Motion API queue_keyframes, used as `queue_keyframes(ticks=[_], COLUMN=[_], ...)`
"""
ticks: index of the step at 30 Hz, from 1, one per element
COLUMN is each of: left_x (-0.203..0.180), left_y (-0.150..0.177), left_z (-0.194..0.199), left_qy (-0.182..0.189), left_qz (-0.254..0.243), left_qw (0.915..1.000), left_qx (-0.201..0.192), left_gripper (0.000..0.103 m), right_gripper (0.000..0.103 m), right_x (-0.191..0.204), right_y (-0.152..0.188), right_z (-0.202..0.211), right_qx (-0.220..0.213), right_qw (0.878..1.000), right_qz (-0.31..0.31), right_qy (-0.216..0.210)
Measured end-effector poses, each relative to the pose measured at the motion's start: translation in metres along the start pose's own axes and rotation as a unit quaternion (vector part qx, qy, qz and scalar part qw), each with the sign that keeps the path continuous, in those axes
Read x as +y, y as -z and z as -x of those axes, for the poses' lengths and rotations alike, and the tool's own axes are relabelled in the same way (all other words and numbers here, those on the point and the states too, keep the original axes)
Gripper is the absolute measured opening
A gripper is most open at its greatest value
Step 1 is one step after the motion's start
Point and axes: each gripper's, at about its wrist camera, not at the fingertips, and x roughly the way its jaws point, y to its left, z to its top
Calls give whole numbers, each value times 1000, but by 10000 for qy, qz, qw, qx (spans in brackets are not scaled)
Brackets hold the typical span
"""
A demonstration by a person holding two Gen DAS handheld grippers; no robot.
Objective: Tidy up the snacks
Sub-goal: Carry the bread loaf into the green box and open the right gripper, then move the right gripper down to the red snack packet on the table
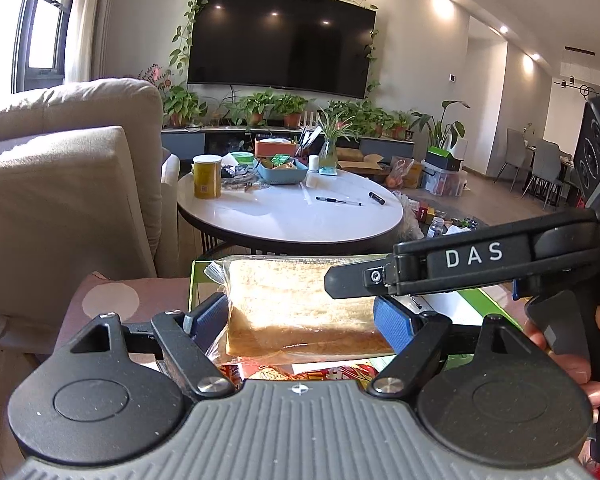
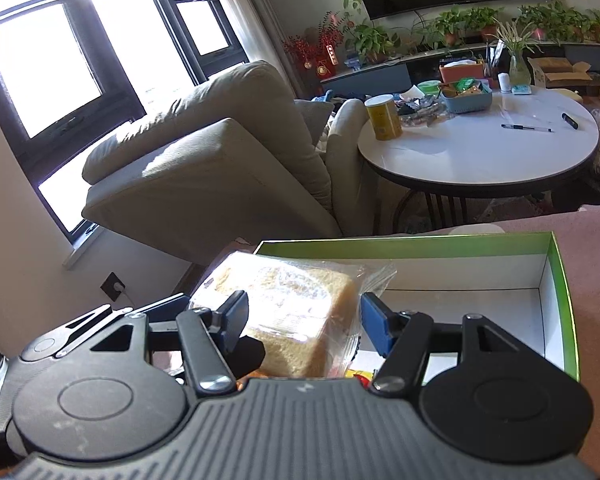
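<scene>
A bag of sliced bread [image 1: 300, 312] in clear plastic lies between the blue pads of my left gripper [image 1: 300, 320], which close on its two sides. It also shows in the right wrist view [image 2: 296, 308], where my right gripper [image 2: 304, 322] straddles it with a gap at the right pad. The bread is over the near left corner of a green-edged white box [image 2: 556, 280]. The right gripper's black body [image 1: 460, 268] crosses the left wrist view just above the bread. Red and yellow snack packets [image 1: 320, 372] lie under the bread.
The box rests on a pink spotted cover [image 2: 588, 240]. A beige armchair [image 2: 220, 168] stands to the left. A round white table [image 2: 480, 148] beyond holds a yellow can [image 2: 382, 118], a blue basket [image 2: 466, 98] and pens.
</scene>
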Motion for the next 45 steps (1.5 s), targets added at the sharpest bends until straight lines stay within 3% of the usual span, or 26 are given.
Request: queue_keyframes(ticks=[15,17,31,45], left_x=[6,7,12,-12], left_y=[3,4,3,12], left_z=[-9,-3,37,99], left_qy=[-249,-327,-493,-340], left_qz=[13,-15,179,106], left_qw=[9997,9995,9986,9991], left_qx=[72,-9,-108,-227], left_gripper=[79,81,85,88], right_gripper=[73,73,73,73], right_x=[3,1,13,11], right_y=[1,1,3,20], right_z=[-15,-11,31,88], right_qx=[-45,-113,-86,-162], right_qw=[9997,9990,9997,9996], right_qz=[134,131,196,213], right_qy=[221,401,112,-53])
